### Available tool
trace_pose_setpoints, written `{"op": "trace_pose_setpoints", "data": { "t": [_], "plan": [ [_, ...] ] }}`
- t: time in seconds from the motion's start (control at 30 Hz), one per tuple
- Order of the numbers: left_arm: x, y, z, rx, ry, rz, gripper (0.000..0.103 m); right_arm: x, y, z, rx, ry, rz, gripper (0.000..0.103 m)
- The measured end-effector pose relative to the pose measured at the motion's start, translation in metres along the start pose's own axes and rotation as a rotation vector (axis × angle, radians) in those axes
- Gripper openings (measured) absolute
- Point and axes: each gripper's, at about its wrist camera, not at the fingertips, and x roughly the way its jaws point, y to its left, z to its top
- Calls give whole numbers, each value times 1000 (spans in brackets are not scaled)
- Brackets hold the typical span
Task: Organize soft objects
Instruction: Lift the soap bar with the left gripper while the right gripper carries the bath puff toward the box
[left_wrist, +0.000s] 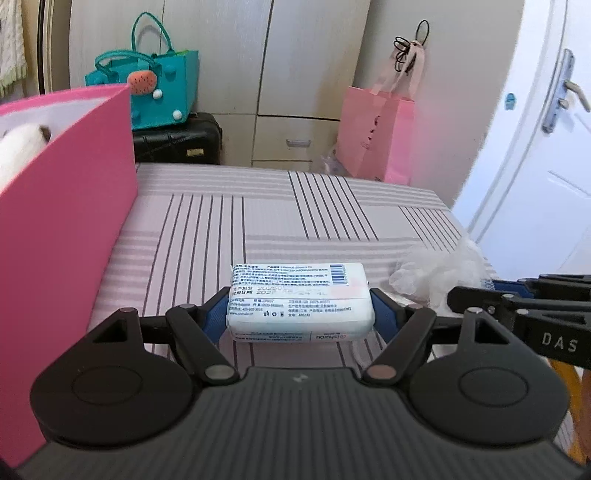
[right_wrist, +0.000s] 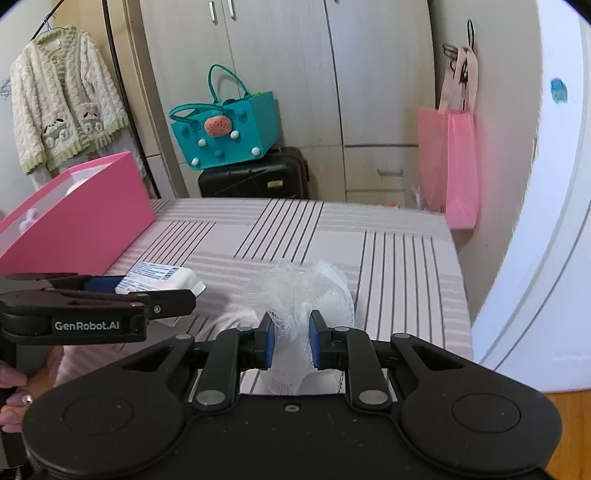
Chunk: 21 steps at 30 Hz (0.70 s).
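A white tissue pack (left_wrist: 299, 302) with blue print sits between the blue pads of my left gripper (left_wrist: 300, 314), which is shut on it just above the striped bedsheet (left_wrist: 258, 221). The pack also shows in the right wrist view (right_wrist: 159, 278). A white mesh bath pouf (right_wrist: 303, 295) lies on the sheet; my right gripper (right_wrist: 291, 343) is shut on its near side. The pouf shows at the right in the left wrist view (left_wrist: 439, 273). A pink open box (left_wrist: 62, 221) stands at the left with something white and fluffy inside; it also shows in the right wrist view (right_wrist: 77, 221).
A teal bag (right_wrist: 225, 129) sits on a black suitcase (right_wrist: 255, 177) beyond the bed's far edge. A pink paper bag (right_wrist: 448, 166) hangs on the wall at right. A white door (left_wrist: 535, 147) is at right. A knit jacket (right_wrist: 62, 103) hangs at left.
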Motion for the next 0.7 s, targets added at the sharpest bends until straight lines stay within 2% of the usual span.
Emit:
{"op": "trace_pose_setpoints", "data": {
  "t": [0.3,0.37,0.7],
  "plan": [
    [-35,1,-20,37,6,-65,76,-36,21,-20,-18,-1,23,22],
    [-46,1,-24,55,0,-62,76,-45,25,-27,-22,12,34,22],
    [-97,15,-55,72,13,-156,76,-75,56,-53,-59,88,75,22]
  ]
}}
